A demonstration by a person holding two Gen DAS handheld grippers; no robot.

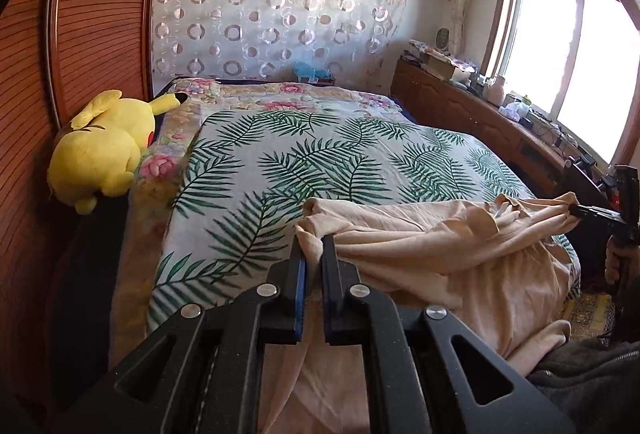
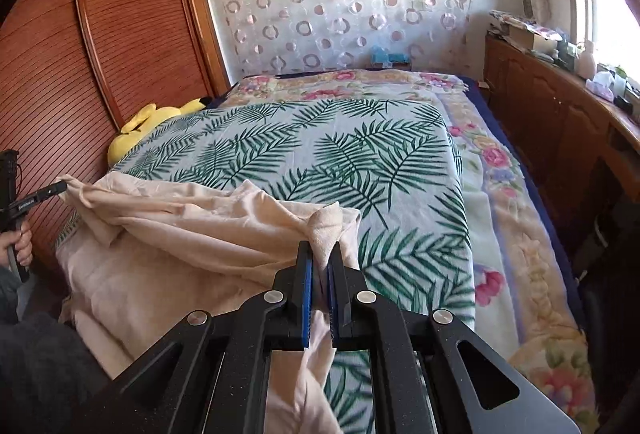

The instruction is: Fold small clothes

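Left wrist view: the left gripper (image 1: 313, 248) is clenched on a bunched corner of the peach garment (image 1: 432, 254), the cloth pinched between its blue pads and poking out above the fingertips. From there the garment stretches in long creases to the right, where the right gripper (image 1: 573, 211) clamps its other corner, held by a hand (image 1: 618, 258) at the frame's edge. The rest of the garment sags onto the near end of the bed and drapes down toward the person's dark sleeve. Under it lies the palm-leaf sheet (image 1: 320, 161), spread over a floral blanket (image 1: 256, 93). A yellow plush toy (image 1: 106, 145) rests at the bed's left edge against the slatted wooden wardrobe (image 1: 88, 33). A cluttered wooden cabinet (image 1: 460, 101) runs beneath the window on the right.

Right wrist view: the right gripper (image 2: 322, 254) grips a twisted knot of the same peach garment (image 2: 192, 234) tight between its pads. The fabric runs left to the left gripper (image 2: 60, 187), closed on the far corner, with the holding hand (image 2: 20, 246) below it. The garment's slack lies on the leaf sheet (image 2: 360, 153); the plush toy (image 2: 140, 129) peeks out behind it.
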